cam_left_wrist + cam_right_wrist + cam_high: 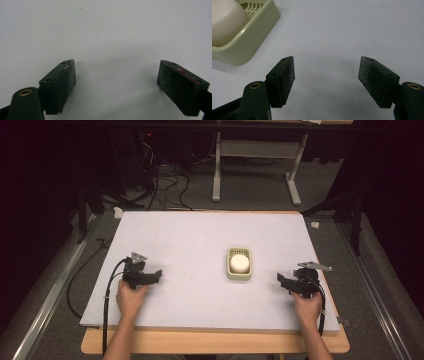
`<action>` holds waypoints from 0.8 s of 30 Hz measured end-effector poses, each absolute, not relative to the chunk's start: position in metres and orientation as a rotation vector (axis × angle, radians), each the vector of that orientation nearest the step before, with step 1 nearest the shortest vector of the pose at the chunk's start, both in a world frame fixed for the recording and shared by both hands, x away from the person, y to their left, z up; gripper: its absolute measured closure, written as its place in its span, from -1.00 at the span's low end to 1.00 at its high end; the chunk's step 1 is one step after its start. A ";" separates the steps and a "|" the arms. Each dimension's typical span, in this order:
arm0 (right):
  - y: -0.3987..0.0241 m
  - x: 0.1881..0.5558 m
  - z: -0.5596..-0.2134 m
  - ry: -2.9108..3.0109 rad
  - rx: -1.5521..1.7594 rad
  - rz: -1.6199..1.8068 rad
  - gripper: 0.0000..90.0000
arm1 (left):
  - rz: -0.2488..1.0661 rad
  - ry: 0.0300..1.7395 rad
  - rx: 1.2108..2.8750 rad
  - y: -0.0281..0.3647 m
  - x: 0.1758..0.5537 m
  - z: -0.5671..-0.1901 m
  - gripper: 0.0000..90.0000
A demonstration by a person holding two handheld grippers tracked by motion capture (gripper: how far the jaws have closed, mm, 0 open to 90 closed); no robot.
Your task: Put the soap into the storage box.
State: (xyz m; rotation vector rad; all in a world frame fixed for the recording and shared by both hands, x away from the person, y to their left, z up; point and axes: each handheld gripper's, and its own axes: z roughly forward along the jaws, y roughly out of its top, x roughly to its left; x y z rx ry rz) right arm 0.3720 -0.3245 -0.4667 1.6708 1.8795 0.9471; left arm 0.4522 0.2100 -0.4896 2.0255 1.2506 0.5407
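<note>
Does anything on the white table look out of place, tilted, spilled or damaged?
Nothing stands out. The soap lies inside the pale green soap dish, which sits flat on the white table. No spill is visible. The left tool and right tool are open and hold nothing.

Soap [239, 263] in dish [230, 271]; white mat [190, 245]

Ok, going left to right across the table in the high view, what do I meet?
Left gripper → soap dish holding a bar of soap → right gripper.
</note>
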 end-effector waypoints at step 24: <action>-0.313 0.378 -0.479 1.922 1.623 0.820 -0.35 | 0.541 1.250 2.026 0.210 0.452 -0.490 -0.65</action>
